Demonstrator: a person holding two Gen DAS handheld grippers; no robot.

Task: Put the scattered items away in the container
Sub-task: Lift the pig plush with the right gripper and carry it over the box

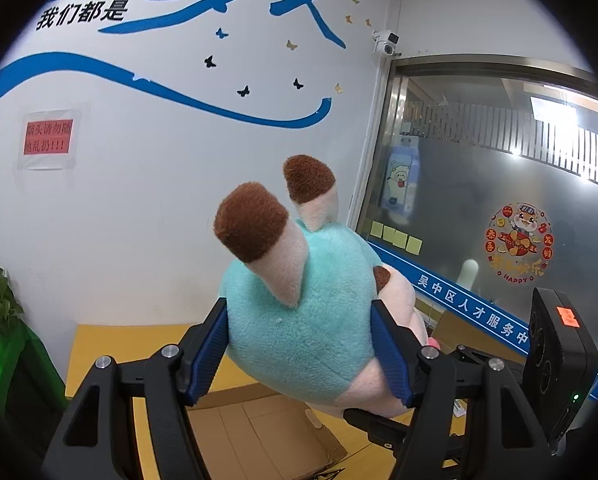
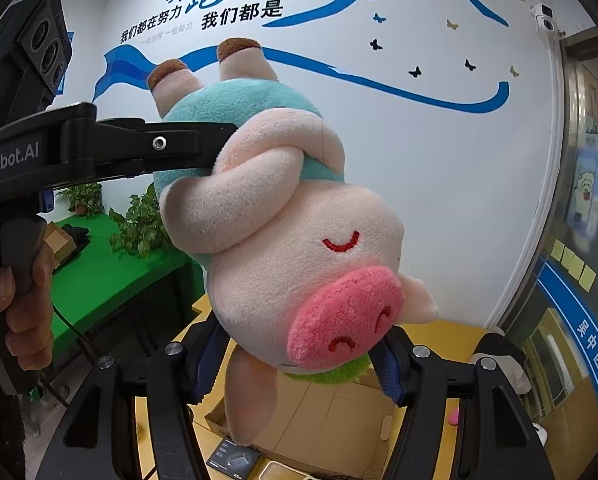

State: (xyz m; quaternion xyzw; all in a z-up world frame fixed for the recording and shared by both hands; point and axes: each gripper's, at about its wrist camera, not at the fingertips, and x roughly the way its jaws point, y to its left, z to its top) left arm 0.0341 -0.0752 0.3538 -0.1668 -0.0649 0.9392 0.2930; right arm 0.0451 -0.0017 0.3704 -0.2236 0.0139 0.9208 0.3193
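**Plush pig held upside down by both grippers above the cardboard box**

The left gripper (image 1: 299, 344) has its blue-padded fingers (image 1: 205, 354) pressed into the two sides of the plush pig (image 1: 299, 320), clamping the teal-clothed body — the fabric bulges between the pads. From the left wrist view the pig's two legs with brown hooves point up toward the white wall (image 1: 139, 200), which carries blue lettering and small butterfly stickers.

In the right wrist view the pig (image 2: 299, 248) hangs head down, its pink snout and red stitched eye facing the camera. The left gripper (image 2: 203, 148) comes in from the left side of this view, gripped by a hand (image 2: 15, 304) on its handle, and meets the pig at the body. The right gripper (image 2: 299, 360) sits at the pig's head: its blue pads (image 2: 389, 372) lie on either side of the head and a green plush patch, set narrowly apart and seemingly touching it — though the head hides the contact, so I cannot tell whether they truly grip.

Below the pig lies the open cardboard box (image 2: 331, 428) on a yellow surface (image 2: 427, 332); the toy is held in the air above it, not inside. A small dark packet (image 2: 229, 458) lies at the box's near edge. A green-covered table (image 2: 99, 264) with potted plants (image 2: 139, 228) stands by the wall at left.
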